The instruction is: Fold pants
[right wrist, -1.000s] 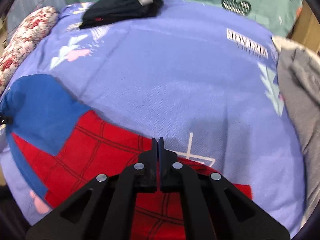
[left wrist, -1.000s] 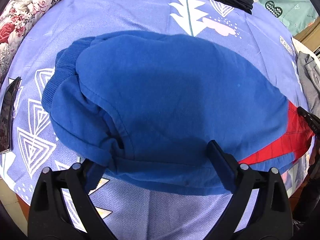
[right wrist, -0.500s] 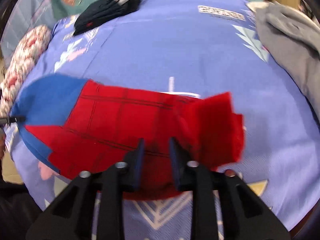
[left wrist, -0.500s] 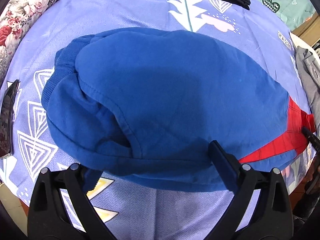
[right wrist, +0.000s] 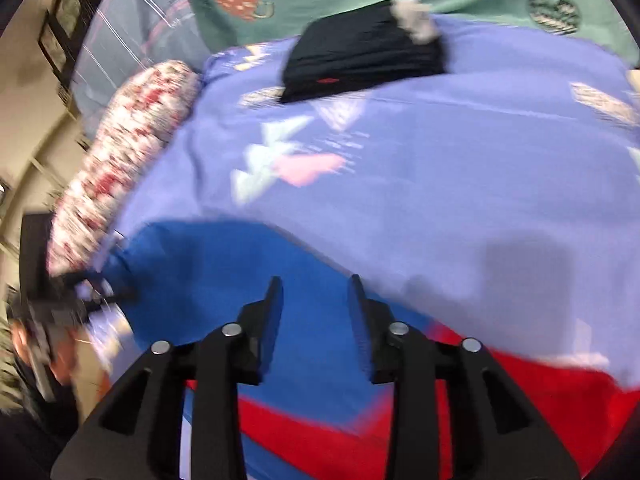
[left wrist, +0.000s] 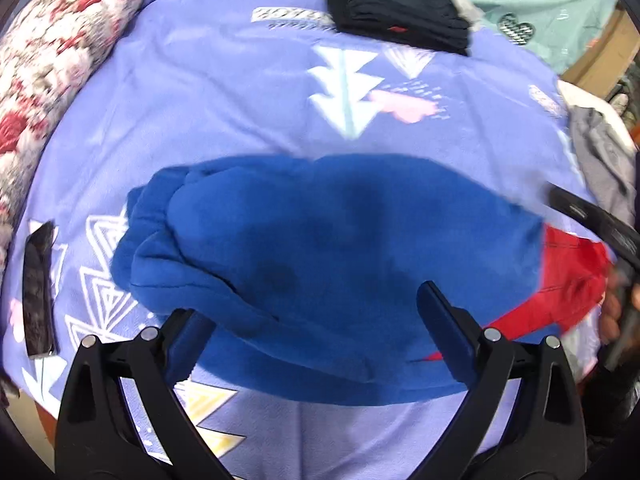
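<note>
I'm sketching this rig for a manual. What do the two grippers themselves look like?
Both the left gripper and the right gripper are matte black plastic. Each has two flat, blade-like fingers on triangular cut-out linkages joined by round silver pivot pins. No cables, markings or sleeves are visible.

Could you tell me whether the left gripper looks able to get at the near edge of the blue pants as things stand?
Probably yes: the left gripper is open, the blue pants lie between its fingers, and nothing covers that hem.
</note>
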`<state>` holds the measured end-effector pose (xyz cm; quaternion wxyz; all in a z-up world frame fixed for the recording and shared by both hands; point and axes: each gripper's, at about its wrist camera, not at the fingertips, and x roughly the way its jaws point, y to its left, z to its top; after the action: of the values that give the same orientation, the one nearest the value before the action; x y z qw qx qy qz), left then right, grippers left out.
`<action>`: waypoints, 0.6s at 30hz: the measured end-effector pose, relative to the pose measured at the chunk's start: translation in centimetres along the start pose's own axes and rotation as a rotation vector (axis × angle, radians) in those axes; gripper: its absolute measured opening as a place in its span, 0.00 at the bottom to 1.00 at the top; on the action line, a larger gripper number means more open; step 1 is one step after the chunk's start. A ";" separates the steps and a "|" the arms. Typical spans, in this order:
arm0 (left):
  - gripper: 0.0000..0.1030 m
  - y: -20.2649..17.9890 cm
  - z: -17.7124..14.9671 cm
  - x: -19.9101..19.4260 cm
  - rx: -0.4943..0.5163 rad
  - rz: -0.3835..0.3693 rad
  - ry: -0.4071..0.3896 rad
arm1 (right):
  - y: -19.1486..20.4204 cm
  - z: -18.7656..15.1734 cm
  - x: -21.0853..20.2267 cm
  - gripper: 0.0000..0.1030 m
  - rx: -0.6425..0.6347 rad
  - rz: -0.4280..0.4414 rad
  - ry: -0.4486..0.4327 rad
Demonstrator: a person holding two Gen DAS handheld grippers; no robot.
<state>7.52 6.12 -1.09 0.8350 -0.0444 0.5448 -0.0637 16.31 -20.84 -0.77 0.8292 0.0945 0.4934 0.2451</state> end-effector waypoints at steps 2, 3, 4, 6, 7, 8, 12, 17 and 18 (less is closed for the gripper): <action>0.95 -0.5 -0.4 -0.9 0.044 -0.008 -0.010 | 1.5 2.1 2.7 0.34 -0.005 0.001 0.027; 0.95 -0.6 -0.7 -1.0 0.062 0.000 -0.008 | 1.9 2.7 4.0 0.34 -0.001 0.013 0.053; 0.95 -0.5 -1.1 -1.1 0.076 0.009 -0.002 | 2.1 3.2 5.1 0.34 0.001 0.026 0.073; 0.95 0.8 -2.1 -1.8 0.060 0.004 0.013 | 2.5 3.8 7.1 0.34 0.011 0.037 0.106; 0.95 1.5 -2.4 -2.1 0.046 -0.004 0.013 | 2.5 3.9 8.2 0.34 0.014 0.028 0.125; 0.95 2.3 -2.9 -2.6 0.026 -0.010 0.008 | 2.4 3.8 8.5 0.34 0.016 0.024 0.134; 0.95 5.6 -4.0 -4.0 -0.068 0.039 -0.020 | 3.0 3.3 10.6 0.34 0.004 0.038 0.185; 0.95 5.5 -2.4 -3.6 -0.067 0.072 -0.035 | 3.4 2.6 10.3 0.33 -0.023 0.111 0.215; 0.95 4.8 -1.8 -3.4 -0.042 0.078 -0.044 | 3.4 2.5 10.2 0.33 -0.020 0.134 0.225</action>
<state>4.79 11.34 0.63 0.8475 -0.0422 0.5288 -0.0187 21.40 -12.59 -6.06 0.7514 0.0912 0.5733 0.3139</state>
